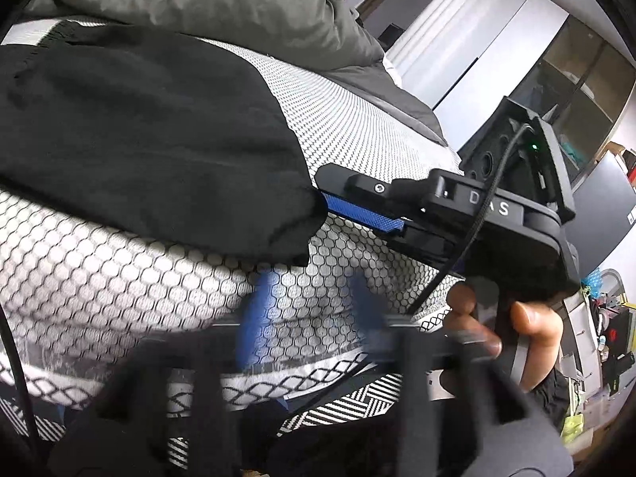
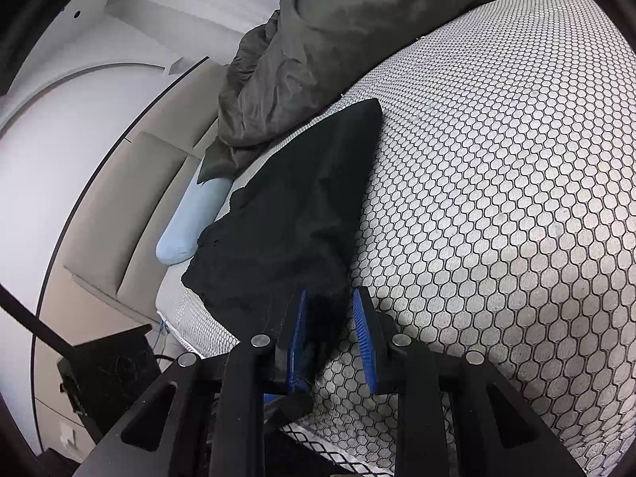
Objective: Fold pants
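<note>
Your black pants (image 2: 286,214) lie folded on the honeycomb mattress (image 2: 497,206). The left gripper (image 1: 310,314) hangs wide and empty; the right gripper (image 2: 330,338) is parted, cloth loose between its pads — you look to be letting go. Next, back out cleanly — don't drag the hem.

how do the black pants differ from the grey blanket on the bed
The black pants lie flat and smooth in a folded, tapering shape; the grey blanket is bunched in a crumpled heap. The pants are near-black, the blanket a lighter olive grey. The pants lie at the near edge of the mattress, the blanket farther back. Both are soft fabric resting on the same honeycomb-patterned mattress.
</note>
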`<act>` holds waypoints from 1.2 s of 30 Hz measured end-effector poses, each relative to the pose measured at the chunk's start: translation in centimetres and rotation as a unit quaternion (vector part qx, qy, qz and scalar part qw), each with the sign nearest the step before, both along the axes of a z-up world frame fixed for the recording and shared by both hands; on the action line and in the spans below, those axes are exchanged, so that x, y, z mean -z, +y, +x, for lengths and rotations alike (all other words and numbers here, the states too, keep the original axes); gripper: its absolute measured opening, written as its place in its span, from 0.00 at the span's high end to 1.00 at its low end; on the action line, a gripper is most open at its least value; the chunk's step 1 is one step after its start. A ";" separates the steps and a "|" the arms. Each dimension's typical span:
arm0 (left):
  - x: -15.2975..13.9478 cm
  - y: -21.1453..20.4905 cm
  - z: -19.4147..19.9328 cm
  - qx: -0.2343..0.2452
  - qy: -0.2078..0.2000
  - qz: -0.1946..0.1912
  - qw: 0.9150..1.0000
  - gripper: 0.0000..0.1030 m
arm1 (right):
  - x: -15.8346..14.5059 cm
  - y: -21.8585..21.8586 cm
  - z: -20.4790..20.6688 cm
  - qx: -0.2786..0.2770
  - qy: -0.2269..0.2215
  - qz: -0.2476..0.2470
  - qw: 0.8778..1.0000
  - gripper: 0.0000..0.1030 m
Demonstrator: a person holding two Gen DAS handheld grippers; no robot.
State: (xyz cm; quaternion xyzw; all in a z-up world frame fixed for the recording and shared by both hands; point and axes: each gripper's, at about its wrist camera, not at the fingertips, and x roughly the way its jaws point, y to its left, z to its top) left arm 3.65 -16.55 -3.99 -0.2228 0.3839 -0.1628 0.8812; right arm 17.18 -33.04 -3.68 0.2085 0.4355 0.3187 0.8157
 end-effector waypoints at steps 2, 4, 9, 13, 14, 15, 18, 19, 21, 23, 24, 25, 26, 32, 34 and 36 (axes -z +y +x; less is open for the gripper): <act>-0.4 0.3 -0.7 -0.015 -0.020 0.008 1.000 0.38 | 0.0 -0.2 -0.2 -0.002 0.000 0.000 1.000 0.75; -0.5 0.1 -0.5 -0.017 -0.026 0.013 0.999 0.38 | -0.1 -0.1 -0.4 -0.005 0.000 -0.002 1.000 0.75; -0.8 -0.7 0.4 -0.017 -0.034 0.001 0.999 0.42 | -0.2 -0.2 -0.8 -0.001 -0.002 -0.004 1.000 0.75; -0.4 -1.7 2.1 -0.028 -0.027 0.007 0.999 0.61 | 0.0 -0.3 -0.6 0.007 0.001 -0.004 1.000 0.75; -0.2 -1.7 2.4 -0.032 -0.023 0.010 0.999 0.71 | 0.0 -0.4 -0.6 0.008 0.003 -0.004 1.000 0.75; -0.1 -1.7 2.6 -0.036 -0.021 0.015 0.999 0.84 | 0.1 -0.5 -0.5 0.009 0.004 -0.004 1.000 0.75; 0.5 -1.5 3.3 -0.045 -0.018 0.022 0.999 0.98 | 0.3 -0.4 -0.4 0.008 0.006 -0.003 1.000 0.75; 0.7 -1.3 3.3 -0.043 -0.015 0.019 0.999 0.99 | 0.3 -0.4 -0.2 0.005 0.008 -0.001 1.000 0.75; 0.7 -1.3 3.1 -0.037 -0.019 0.027 0.999 0.99 | 0.5 -0.1 0.0 -0.013 0.015 0.019 1.000 0.75; 0.5 -1.2 2.8 -0.034 -0.024 0.027 0.999 0.99 | 0.5 0.4 0.2 -0.027 0.012 0.033 0.999 0.78; 0.5 -1.1 2.5 -0.031 -0.024 0.027 0.999 0.99 | 0.4 0.7 0.3 -0.030 0.010 0.030 0.999 0.84; 0.5 -0.9 2.4 -0.027 -0.024 0.025 0.999 1.00 | 0.3 1.0 0.3 -0.031 0.004 0.022 0.999 0.93; 0.4 -0.6 2.1 -0.025 -0.024 0.022 0.999 1.00 | 0.2 1.0 0.4 -0.025 -0.002 0.020 0.999 0.96; -0.2 0.1 1.4 -0.003 -0.018 0.001 1.000 1.00 | 0.3 1.7 1.6 0.001 -0.003 0.007 1.000 0.99; 0.0 0.3 1.4 0.002 -0.010 -0.007 1.000 1.00 | 0.5 1.7 2.3 0.012 0.002 0.011 1.000 0.99; 0.3 0.4 1.3 0.006 -0.003 -0.010 1.000 1.00 | 0.6 1.6 2.7 0.015 0.008 0.019 1.000 0.99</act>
